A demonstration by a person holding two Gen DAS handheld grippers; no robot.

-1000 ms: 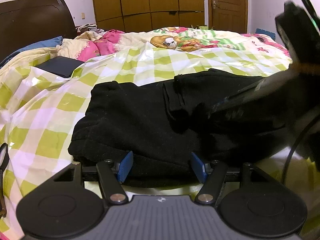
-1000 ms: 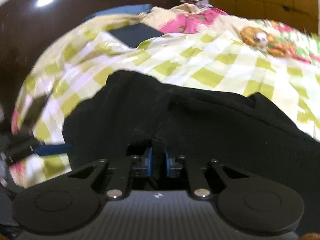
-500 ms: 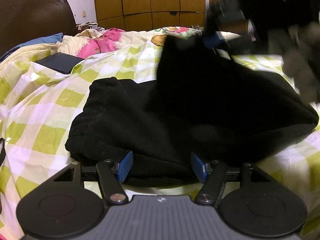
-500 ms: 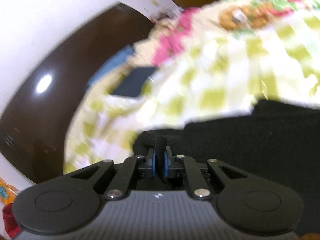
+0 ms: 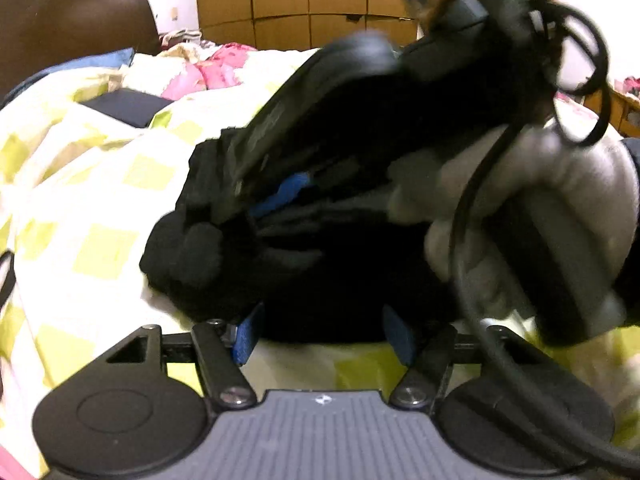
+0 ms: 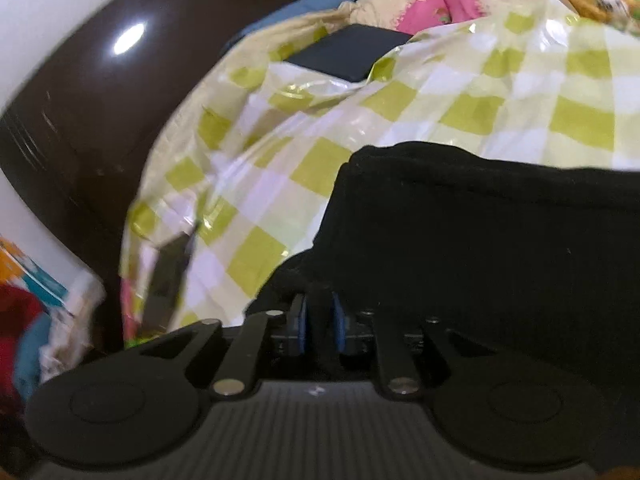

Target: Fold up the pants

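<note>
Both tongs are at the black pants [image 5: 320, 280] on the bed [image 5: 100, 216]. The right tongs [image 6: 318, 326] have a fold of the dark cloth between their blue pads [image 6: 301, 326], and the jaws are opening, so it looks like they are letting go of the flap they laid over the pile. The left tongs [image 5: 322, 336] wait wide apart at the near edge of the pants with nothing pinched. They sit low there, maybe to keep the pile from sliding.

The pants lie in a thick, bunched pile on the shiny green and white checked cover [image 6: 400, 92], near the edge of the bed closest to the person. The pile runs long from side to side across the left view, with a lumpy rounded end pointing toward the dark headboard [image 6: 80, 100]. A gloved hand [image 5: 540, 216] blocks the other end, so I cannot tell how neat it is.
</note>
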